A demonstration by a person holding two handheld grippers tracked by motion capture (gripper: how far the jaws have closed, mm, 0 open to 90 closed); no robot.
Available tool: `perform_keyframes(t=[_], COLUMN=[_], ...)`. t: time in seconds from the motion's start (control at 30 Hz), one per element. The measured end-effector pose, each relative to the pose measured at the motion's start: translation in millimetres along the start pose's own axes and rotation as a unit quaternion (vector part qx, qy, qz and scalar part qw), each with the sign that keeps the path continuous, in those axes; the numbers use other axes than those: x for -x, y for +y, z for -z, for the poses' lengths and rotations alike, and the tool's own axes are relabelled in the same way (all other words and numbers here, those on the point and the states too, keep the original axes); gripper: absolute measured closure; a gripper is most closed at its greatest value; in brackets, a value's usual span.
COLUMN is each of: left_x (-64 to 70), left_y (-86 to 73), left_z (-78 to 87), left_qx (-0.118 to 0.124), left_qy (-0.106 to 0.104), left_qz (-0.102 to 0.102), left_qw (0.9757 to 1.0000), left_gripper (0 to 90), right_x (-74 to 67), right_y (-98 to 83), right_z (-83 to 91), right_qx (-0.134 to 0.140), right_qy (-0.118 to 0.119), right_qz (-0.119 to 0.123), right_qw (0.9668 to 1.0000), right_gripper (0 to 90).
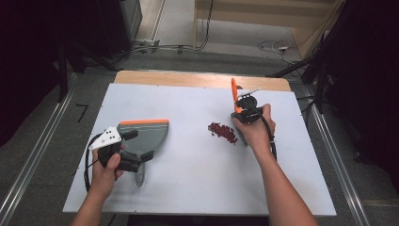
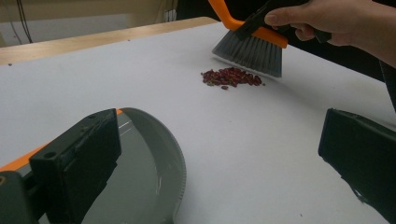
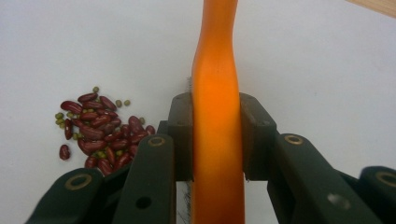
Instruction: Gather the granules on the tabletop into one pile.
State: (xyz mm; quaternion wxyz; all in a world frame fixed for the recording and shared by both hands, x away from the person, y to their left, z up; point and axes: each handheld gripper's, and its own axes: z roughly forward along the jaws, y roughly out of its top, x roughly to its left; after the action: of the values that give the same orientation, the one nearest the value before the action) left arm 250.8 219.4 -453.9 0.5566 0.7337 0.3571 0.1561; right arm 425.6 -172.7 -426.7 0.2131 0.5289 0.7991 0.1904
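So right now my right claw (image 3: 217, 135) is clamped on the orange handle of the brush (image 3: 217, 70) — in the right gripper view you can see both black jaws pressed flat against the sides of that handle, which runs straight up the middle. In the high view the right claw (image 1: 244, 113) sits toward the far right part of the white bench (image 1: 188, 188), with the handle sticking up and away from me. From the left gripper view the brush (image 2: 250, 49) has its grey bristles down at the bench surface, tilted, just behind the pile.

The pile itself is a little heap of beans (image 1: 222, 131) — mostly dark red kidney-type ones with a few small green ones mixed in at the edges. It lies on the bench just beside the bristles, on the side toward my left hand. In the right gripper view the beans (image 3: 98, 130) sit to the left of the jaws.

My left claw (image 1: 134, 157) is over on the left side, at the grey dustpan (image 1: 143, 136) with the orange strip along its far edge. The pan lies flat on the bench, well apart from the beans. In the left gripper view the jaws stand wide apart, the left one over the pan's curved rim (image 2: 163, 154) — I can't tell from that whether anything is actually pinched.
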Motion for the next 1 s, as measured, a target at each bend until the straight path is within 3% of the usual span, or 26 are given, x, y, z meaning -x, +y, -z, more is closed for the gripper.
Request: perform_keyframes(t=[0.13, 0.33, 0.4, 0.67, 1.0], left_x=[0.1, -0.1, -0.3, -1.7, 0.1], left_y=[-0.1, -0.4, -0.4, -0.3, -1.1], left_z=[-0.5, -1.3, -0.9, 0.5, -1.9], left_qx=[-0.001, -0.001, -0.002, -0.001, -0.004], left_qy=[-0.001, -0.001, 0.0, 0.003, 0.005], left_qz=[-0.001, -0.002, -0.002, -0.001, -0.004], left_qw=[1.0, 1.0, 1.0, 1.0, 1.0], left_gripper=[0.0, 0.0, 0.0, 0.0, 0.0], right_x=[2.8, -3.3, -3.0, 18.9, 48.6], right_y=[-3.4, -5.5, -5.4, -14.1, -46.4], right_z=[-3.8, -4.1, -2.9, 15.5, 41.0], right_qx=[-0.004, 0.0, 0.004, 0.032, 0.068], right_qy=[-0.003, 0.021, 0.017, 0.03, 0.076], right_qz=[0.004, 0.011, 0.011, 0.001, -0.009], right_qw=[1.0, 0.9997, 0.9998, 0.999, 0.9948], right_gripper=[68.5, 68.5, 68.5, 68.4, 68.4])
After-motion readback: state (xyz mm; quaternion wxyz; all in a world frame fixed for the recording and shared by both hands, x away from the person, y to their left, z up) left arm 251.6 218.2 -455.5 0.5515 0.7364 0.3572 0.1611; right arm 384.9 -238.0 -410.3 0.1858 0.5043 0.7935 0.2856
